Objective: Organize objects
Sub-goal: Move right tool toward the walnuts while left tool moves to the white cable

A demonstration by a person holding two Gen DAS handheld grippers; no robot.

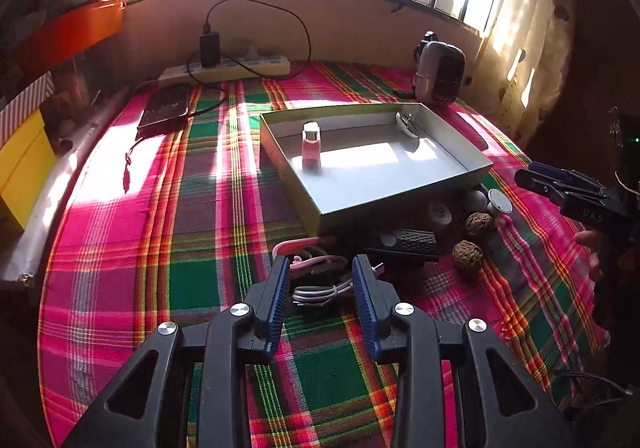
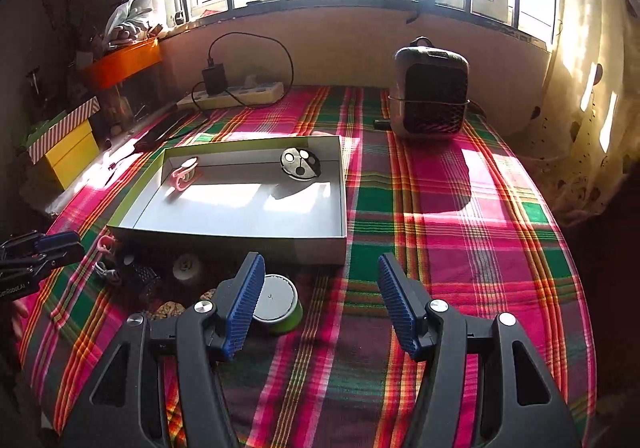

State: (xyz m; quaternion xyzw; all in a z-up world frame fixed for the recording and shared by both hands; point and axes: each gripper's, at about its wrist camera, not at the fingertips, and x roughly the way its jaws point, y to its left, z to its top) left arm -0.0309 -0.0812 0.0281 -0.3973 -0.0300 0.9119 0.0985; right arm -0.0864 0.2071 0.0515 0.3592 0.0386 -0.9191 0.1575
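While both my claws hang released over the plaid bed, left claw (image 1: pixel 320 288) above a coiled white cable (image 1: pixel 320 293), right claw (image 2: pixel 320 296) beside a green-rimmed tin (image 2: pixel 278 304), I judge a pickup comes next: lower, clench, carry to the grey tray (image 2: pixel 224 230).

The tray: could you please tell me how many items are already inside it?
2. A pink clip stands near the tray's far left corner, and a round ladybird-patterned disc leans in the far right corner. Both views show the floor, so nothing seems hidden.
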